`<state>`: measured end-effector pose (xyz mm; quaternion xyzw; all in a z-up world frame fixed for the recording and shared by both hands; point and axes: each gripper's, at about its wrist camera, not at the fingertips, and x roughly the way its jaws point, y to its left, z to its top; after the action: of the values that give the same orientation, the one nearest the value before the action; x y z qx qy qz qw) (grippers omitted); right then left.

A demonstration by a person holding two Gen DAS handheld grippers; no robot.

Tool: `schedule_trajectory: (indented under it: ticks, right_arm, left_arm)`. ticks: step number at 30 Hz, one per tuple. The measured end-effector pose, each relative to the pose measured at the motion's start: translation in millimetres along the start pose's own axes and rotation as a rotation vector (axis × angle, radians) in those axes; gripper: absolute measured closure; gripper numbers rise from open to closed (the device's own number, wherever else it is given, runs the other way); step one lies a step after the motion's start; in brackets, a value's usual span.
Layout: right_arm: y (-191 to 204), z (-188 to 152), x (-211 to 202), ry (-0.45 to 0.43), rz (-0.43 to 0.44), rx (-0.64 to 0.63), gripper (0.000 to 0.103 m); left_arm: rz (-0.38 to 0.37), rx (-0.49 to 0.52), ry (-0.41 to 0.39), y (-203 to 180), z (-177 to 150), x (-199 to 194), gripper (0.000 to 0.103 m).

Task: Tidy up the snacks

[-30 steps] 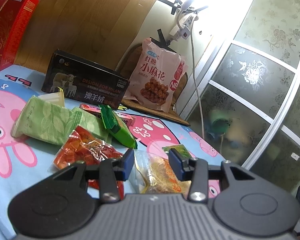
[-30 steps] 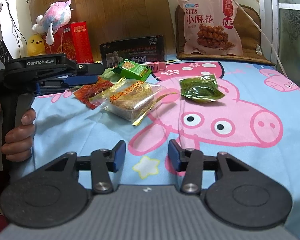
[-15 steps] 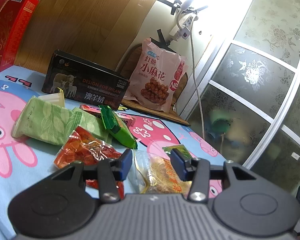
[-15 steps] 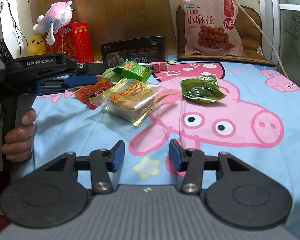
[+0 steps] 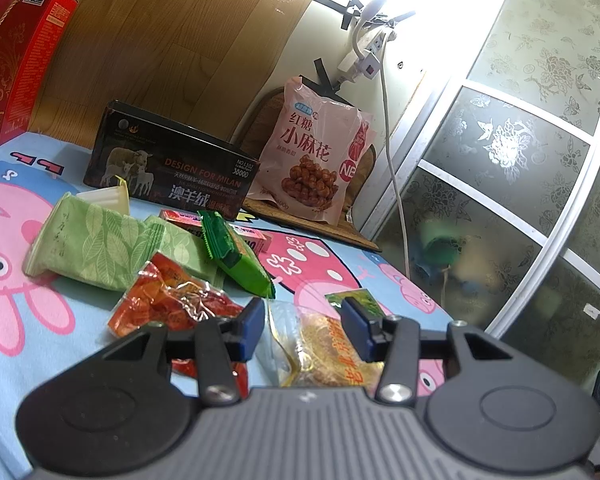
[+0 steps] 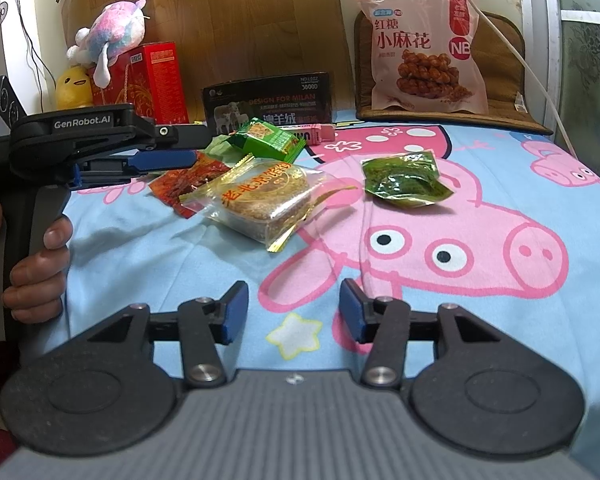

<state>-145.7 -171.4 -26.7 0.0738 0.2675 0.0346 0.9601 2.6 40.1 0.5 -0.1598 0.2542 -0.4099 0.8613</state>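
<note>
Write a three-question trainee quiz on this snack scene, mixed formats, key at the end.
1. True or false: the left gripper is shut on the clear-wrapped cake.
2. Which lies apart from the pile on the sheet? A red packet B dark green packet C green bar
3. Fill in: the big pink bag leans against the brown ____.

Key: 1 false; 2 B; 3 cushion.

Wood-panel wall (image 6: 240, 20), frosted floral window (image 5: 520, 128).
</note>
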Motion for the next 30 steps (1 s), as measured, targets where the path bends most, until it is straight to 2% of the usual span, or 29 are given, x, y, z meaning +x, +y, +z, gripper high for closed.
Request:
schedule_trajectory:
  ticks: [30]
  right_arm:
    - [3.5, -1.9, 1.6, -0.004, -0.005, -0.02, 0.045]
  left_arm:
    - [0.017, 0.004, 0.005, 1.4, 0.7, 1.4, 0.057]
